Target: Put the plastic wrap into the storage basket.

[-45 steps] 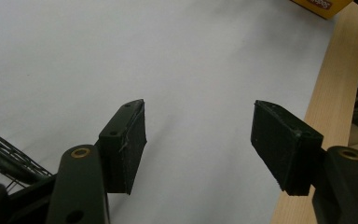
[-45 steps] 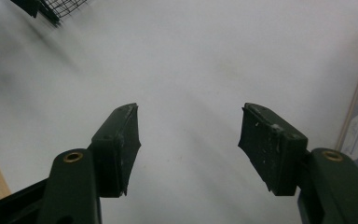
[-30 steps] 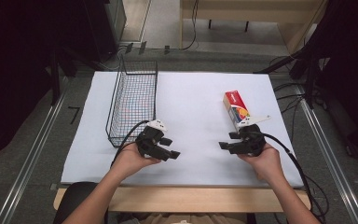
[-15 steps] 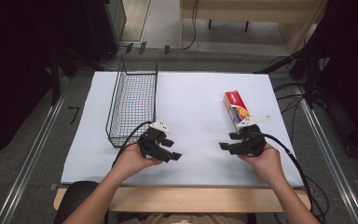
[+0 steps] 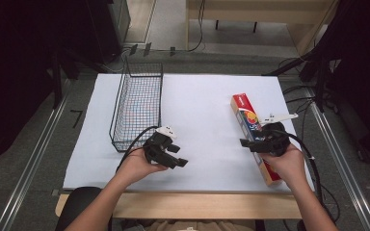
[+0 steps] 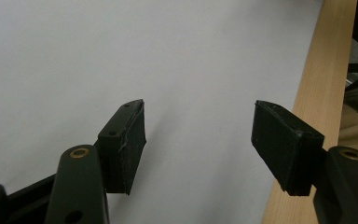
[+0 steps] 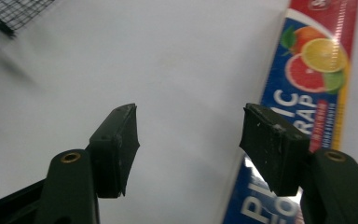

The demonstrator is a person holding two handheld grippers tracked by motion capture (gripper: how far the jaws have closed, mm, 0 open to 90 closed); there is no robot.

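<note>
The plastic wrap box point(image 5: 254, 137) lies flat along the right side of the white table sheet point(image 5: 202, 110), long axis running near to far, fruit print up. The right gripper point(image 5: 246, 143) sits right over its near half, jaws apart and just been opening, nothing between them, box just beside one pad point(image 7: 272, 144). Over on the left, the left gripper point(image 5: 178, 156) hovers above bare sheet, jaws apart, empty. Wire basket point(image 5: 137, 108) stands just beyond it, far-left.

Left gripper point(image 5: 173, 156) and right gripper point(image 5: 253, 144) low, both jaws apart, empty.
</note>
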